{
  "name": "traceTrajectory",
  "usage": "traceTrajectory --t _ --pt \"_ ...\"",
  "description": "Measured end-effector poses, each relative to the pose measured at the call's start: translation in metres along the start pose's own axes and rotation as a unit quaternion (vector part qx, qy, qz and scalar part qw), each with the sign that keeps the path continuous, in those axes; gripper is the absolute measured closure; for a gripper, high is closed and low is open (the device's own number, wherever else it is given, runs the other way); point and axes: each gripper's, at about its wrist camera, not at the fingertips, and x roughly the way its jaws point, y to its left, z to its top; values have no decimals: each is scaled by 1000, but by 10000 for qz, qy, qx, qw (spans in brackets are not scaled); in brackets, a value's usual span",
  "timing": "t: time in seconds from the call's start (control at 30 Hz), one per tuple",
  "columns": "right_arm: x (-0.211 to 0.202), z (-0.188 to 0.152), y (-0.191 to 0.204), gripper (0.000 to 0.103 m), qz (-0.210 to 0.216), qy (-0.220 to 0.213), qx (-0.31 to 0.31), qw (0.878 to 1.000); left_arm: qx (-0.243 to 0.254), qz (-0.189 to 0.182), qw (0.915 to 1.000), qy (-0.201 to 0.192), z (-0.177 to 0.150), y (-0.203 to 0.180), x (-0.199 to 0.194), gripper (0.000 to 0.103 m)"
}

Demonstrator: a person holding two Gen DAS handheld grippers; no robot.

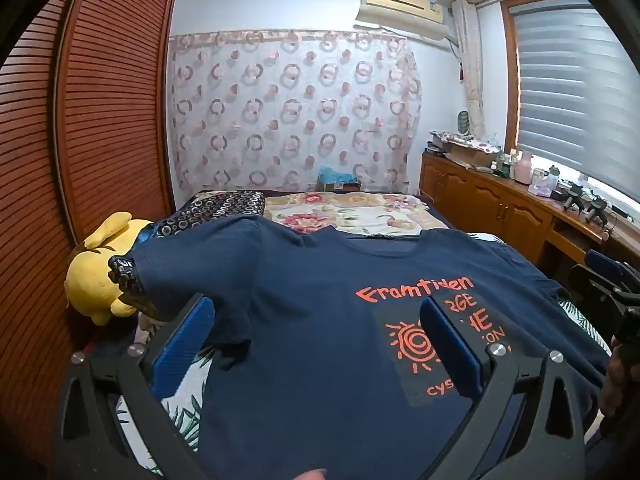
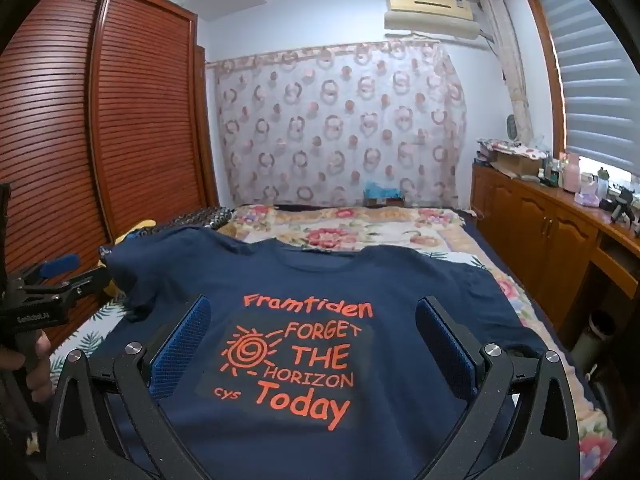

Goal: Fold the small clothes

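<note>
A navy T-shirt (image 1: 320, 280) (image 2: 320, 276) with orange print lies spread face up on the bed, collar at the far end. My left gripper (image 1: 316, 316) hovers open over its left half, blue pads wide apart, nothing between them. Over the printed chest my right gripper (image 2: 312, 320) is open as well, its pads framing the lettering without touching cloth. The shirt's left sleeve (image 1: 192, 268) drapes over a bump at the bed's left side. Each gripper shows at the edge of the other's view, held by a hand (image 2: 34, 364).
A yellow plush toy (image 1: 92, 280) lies at the bed's left edge beside the louvred wardrobe (image 1: 100, 120). A floral blanket (image 2: 360, 232) covers the far bed. A wooden cabinet (image 2: 540, 232) with bottles and clutter runs along the right under the window.
</note>
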Motion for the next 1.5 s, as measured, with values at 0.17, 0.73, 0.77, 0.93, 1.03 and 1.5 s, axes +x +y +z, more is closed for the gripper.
traceTrajectory --t 0.17,0.73,0.77,0.93,1.03,1.5 --pt "2 -1 -1 0 19 35 61 10000 18 -5 10000 -10 1 1 0 0" --pt "3 -2 0 0 32 71 100 9999 94 53 9998 -137 8 -2 -12 0" --pt "3 -2 0 0 28 74 103 9999 96 52 9998 -140 9 -2 -12 0" --pt "3 -2 1 0 32 74 108 9999 111 61 9998 -156 9 -3 -13 0" --pt "3 -2 1 0 27 73 106 9999 118 88 9997 -173 11 -3 -14 0" --pt "2 -2 1 0 32 74 114 9999 148 119 9996 -206 12 -3 -16 0"
